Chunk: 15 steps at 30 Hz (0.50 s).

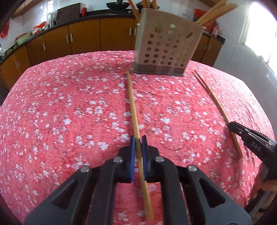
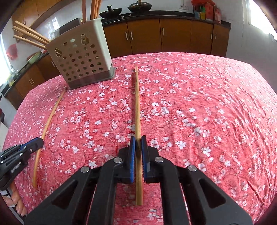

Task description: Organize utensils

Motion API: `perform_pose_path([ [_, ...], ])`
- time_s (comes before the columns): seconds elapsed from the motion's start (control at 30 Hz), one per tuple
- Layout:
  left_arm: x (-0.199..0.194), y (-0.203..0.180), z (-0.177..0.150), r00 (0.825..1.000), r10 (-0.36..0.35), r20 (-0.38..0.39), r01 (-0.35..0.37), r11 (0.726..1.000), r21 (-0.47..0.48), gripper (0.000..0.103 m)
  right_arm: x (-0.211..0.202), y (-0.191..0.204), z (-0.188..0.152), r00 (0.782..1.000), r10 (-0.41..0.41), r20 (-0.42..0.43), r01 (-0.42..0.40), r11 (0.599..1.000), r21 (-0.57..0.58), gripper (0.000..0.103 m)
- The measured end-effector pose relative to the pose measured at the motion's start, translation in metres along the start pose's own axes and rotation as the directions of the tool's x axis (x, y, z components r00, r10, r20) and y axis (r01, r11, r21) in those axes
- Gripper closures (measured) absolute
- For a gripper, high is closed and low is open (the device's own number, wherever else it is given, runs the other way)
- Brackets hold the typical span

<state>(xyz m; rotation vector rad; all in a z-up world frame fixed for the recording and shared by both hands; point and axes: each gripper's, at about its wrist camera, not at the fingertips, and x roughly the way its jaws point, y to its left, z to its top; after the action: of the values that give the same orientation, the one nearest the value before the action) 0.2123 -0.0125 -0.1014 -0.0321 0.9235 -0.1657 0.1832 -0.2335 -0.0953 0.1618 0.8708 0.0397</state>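
A beige perforated utensil holder (image 1: 166,43) (image 2: 81,53) stands at the table's far side with several wooden chopsticks in it. My left gripper (image 1: 138,141) is shut on a wooden chopstick (image 1: 132,103) that points toward the holder. My right gripper (image 2: 138,141) is shut on a second wooden chopstick (image 2: 137,103). Each gripper shows in the other's view: the right gripper (image 1: 232,127) at the right edge on its chopstick (image 1: 213,100), the left gripper (image 2: 39,142) at the left edge on its chopstick (image 2: 50,119). Both chopsticks lie low over the cloth.
The table carries a red cloth with white flowers (image 1: 69,112) (image 2: 207,112). Brown kitchen cabinets (image 1: 83,38) and a dark counter with woks (image 2: 138,7) run behind the table. A bright window (image 1: 259,26) is at the right.
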Motion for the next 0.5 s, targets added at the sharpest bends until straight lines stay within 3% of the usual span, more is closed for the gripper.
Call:
perform_pose_path([
  [0.27, 0.006, 0.061, 0.019, 0.994, 0.106, 0.005, -0.106, 0.991, -0.077, 0.095, 0.009, -0.005, 0.01, 1.0, -0.018, 0.007, 0.018, 1.0, -0.011, 0.095],
  [0.5, 0.011, 0.088, 0.028, 0.993, 0.117, 0.028, -0.114, 0.989, -0.093, 0.092, 0.02, -0.004, 0.024, 0.999, -0.051, 0.017, 0.052, 0.998, -0.046, 0.095],
])
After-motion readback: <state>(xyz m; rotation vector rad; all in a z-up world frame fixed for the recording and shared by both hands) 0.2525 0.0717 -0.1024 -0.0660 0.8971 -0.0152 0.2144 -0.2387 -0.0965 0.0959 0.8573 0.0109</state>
